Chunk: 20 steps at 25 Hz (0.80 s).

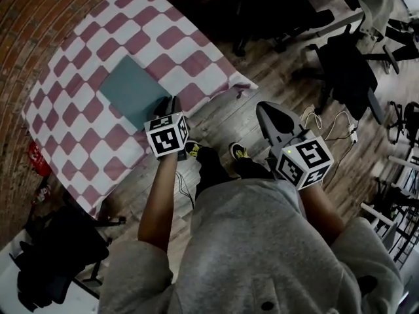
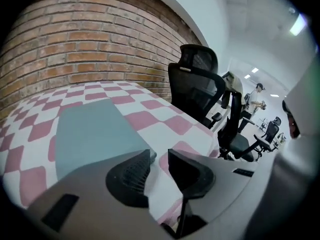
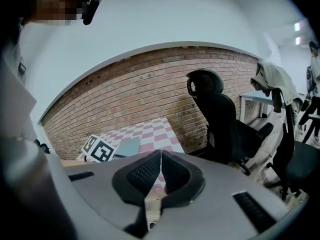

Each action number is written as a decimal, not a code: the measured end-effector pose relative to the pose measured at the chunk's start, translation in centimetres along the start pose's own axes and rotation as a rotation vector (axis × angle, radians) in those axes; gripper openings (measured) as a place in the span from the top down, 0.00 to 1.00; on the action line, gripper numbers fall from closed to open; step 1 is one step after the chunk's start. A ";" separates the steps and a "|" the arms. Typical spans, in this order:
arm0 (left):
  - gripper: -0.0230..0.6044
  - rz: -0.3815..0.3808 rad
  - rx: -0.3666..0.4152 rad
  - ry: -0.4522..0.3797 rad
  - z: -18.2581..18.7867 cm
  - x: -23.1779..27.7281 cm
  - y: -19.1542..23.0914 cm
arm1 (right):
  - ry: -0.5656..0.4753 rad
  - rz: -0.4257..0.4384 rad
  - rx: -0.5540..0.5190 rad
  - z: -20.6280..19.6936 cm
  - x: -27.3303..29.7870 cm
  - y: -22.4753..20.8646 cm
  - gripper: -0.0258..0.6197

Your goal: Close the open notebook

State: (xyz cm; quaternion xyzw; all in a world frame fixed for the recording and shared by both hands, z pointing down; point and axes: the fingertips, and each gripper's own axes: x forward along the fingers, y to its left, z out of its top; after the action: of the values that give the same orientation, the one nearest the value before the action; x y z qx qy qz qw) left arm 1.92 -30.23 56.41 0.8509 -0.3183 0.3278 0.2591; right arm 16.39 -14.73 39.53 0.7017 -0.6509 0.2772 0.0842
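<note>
Teal notebook (image 1: pixel 134 90) lies shut, flat on checked tabletop (image 1: pixel 98 142), near edge facing person. Left gripper (image 1: pixel 171 103) angled down at notebook's near corner; fingers (image 2: pixel 132 176) parted, nothing between them, only cloth showing in gap. Whether tip touches cover, cannot tell. Right gripper (image 1: pixel 270 113) well apart from tabletop, over wooden floor (image 1: pixel 262 77), fingers pressed together, holding nothing. Brick wall (image 2: pixel 75 49) behind tabletop, black office chair (image 2: pixel 195 84) just beyond it.

I see brick wall (image 1: pixel 26 18), wood floor (image 1: pixel 275 77), checkered-cloth table (image 1: pixel 85 136), black office chairs (image 1: pixel 347 70), ceiling lights (image 2: pixel 298 24) on.
</note>
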 end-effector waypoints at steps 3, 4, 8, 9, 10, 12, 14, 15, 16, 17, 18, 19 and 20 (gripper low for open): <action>0.77 0.017 0.023 -0.022 0.2 -0.8 -0.9 | -0.010 0.003 -0.009 0.0 -0.8 -0.3 0.92; 0.77 0.025 0.026 -0.034 0.4 -1.2 -1.1 | -0.015 0.009 -0.012 0.0 -1.0 -0.4 0.92; 0.77 0.070 0.019 -0.104 1.0 -4.0 -2.2 | -0.039 0.058 -0.018 0.1 -1.9 -0.5 0.92; 0.77 0.082 0.017 -0.131 1.3 -4.9 -2.7 | -0.046 0.071 -0.022 0.2 -2.2 -0.6 0.92; 0.77 0.094 0.016 -0.160 1.6 -6.0 -3.3 | -0.053 0.086 -0.024 0.4 -2.5 -0.7 0.92; 0.78 0.122 0.015 -0.216 2.0 -8.5 -4.2 | -0.067 0.132 -0.026 0.6 -3.1 -0.3 0.92; 0.78 0.160 0.008 -0.264 2.1 -11.1 -5.1 | -0.073 0.189 -0.037 0.7 -3.7 0.1 0.92; 0.81 0.180 0.003 -0.285 2.0 -12.4 -5.6 | -0.076 0.213 -0.046 0.7 -4.2 0.2 0.92; 0.83 0.201 -0.002 -0.305 1.9 -13.7 -6.3 | -0.079 0.236 -0.055 0.8 -4.7 0.3 0.92; 0.85 0.223 -0.004 -0.325 1.7 -15.1 -7.0 | -0.082 0.259 -0.062 0.7 -5.2 0.3 0.92; 0.88 0.246 -0.002 -0.346 1.3 -16.6 -7.7 | -0.086 0.284 -0.065 0.6 -5.8 0.5 0.92; 0.89 0.268 0.003 -0.365 0.8 -17.9 -8.5 | -0.088 0.310 -0.068 0.4 -6.3 0.6 0.92; 0.89 0.289 0.010 -0.382 0.2 -19.2 -9.4 | -0.090 0.334 -0.074 0.2 -6.9 0.6 0.92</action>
State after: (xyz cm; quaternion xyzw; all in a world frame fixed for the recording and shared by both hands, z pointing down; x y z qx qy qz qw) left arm -2.45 -17.03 40.23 0.8443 -0.4784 0.1964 0.1404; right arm 15.85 -8.94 35.74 0.5918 -0.7715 0.2313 0.0334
